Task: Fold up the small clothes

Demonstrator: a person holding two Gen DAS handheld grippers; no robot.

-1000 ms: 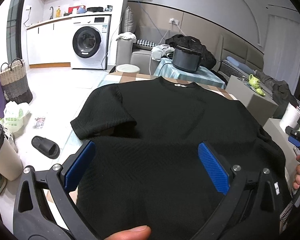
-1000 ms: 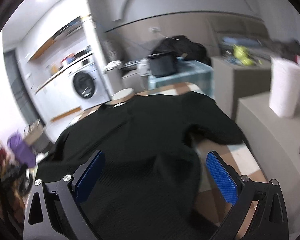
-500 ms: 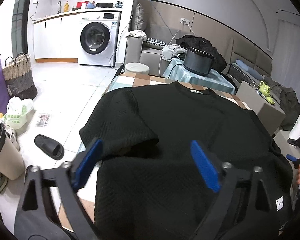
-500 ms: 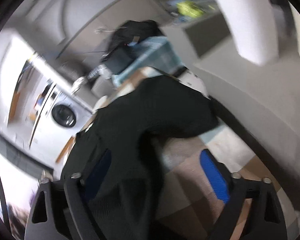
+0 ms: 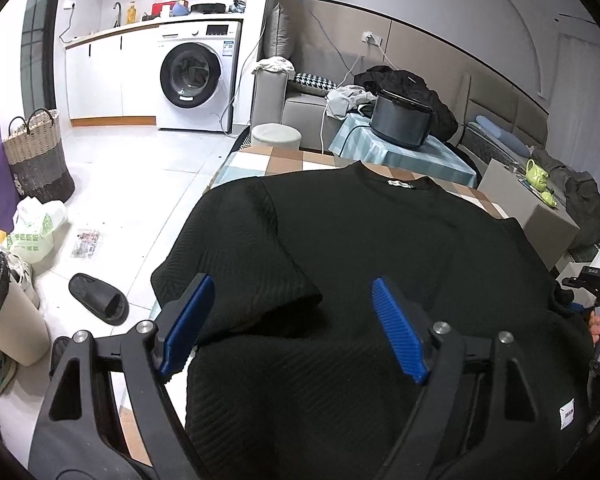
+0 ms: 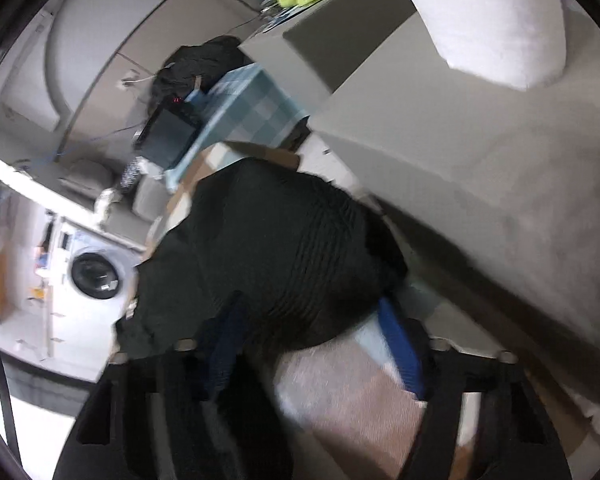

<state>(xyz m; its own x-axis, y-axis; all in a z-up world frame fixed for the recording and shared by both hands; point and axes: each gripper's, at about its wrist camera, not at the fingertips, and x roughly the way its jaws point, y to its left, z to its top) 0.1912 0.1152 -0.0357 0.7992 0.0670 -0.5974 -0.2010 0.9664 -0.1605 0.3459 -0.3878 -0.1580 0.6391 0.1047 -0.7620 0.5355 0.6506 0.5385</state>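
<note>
We saw the black knit T-shirt [image 5: 380,264] spread on the bench [image 5: 284,160], collar away from us, its long axis running straight ahead of the left tongs [image 5: 296,330], which gaped empty above its hem; the right tongs [image 6: 312,344], open and empty too, tilted just beside the right sleeve [image 6: 300,248], the nearer pair for folding it.

So it's a black short-sleeve tee [image 5: 380,264], ribbed or herringbone-looking knit, lying flat on a checkered table [image 5: 268,160] with the collar towards the far edge. There's a small label inside the neckline and a little white tag near the hem at the near right. The bottom part is folded up over the body, so there's a doubled layer across the near half. The left sleeve sticks out over the table's left edge, and the right sleeve [image 6: 284,240] lies spread near the right edge.
</note>
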